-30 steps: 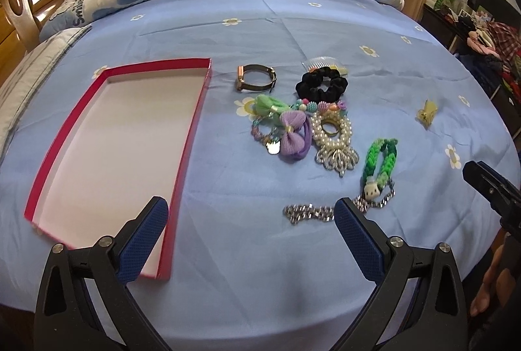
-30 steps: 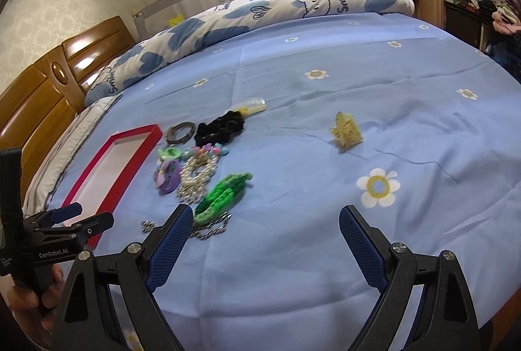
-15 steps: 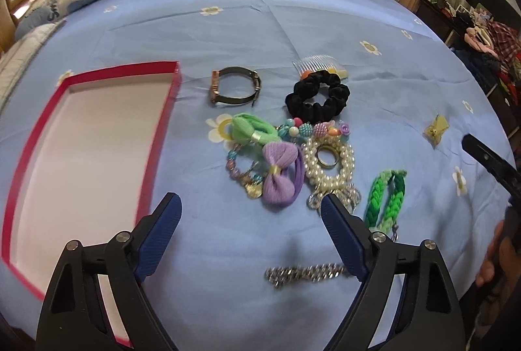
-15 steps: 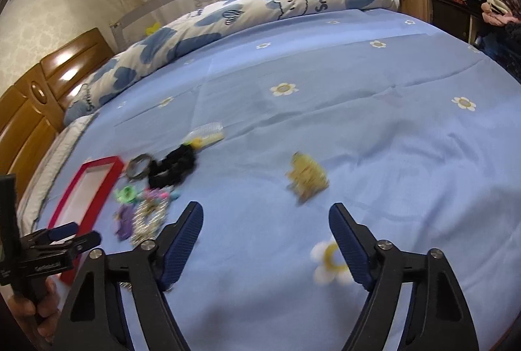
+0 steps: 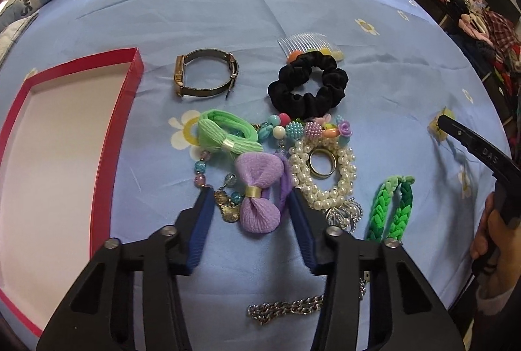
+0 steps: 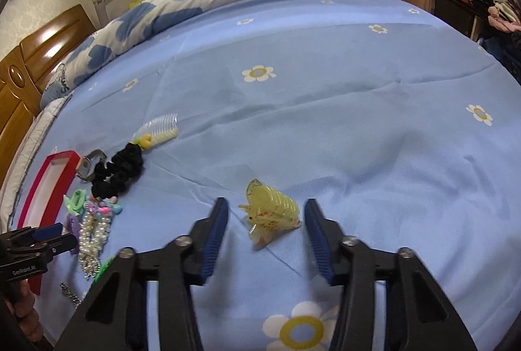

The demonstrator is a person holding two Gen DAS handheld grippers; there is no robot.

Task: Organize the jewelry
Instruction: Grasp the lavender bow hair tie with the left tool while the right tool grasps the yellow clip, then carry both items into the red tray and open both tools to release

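Jaws of the left hand-held gripper [image 5: 249, 197] are closing around the purple bow hair tie [image 5: 259, 191] on the bed [image 5: 228, 8] — pads not yet pressing; the right hand-held gripper [image 6: 266, 212] likewise narrows around the yellow hair claw [image 6: 272, 209].

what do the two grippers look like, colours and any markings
Both are alike: black plastic frames with triangular cut-outs and silver rivets, each ending in two jaws lined with ribbed blue pads. The left gripper shows white lettering on its side in the right wrist view. The right gripper, seen side-on in the left wrist view, bears embossed letters. A pale sleeve cuff shows at the right hand.
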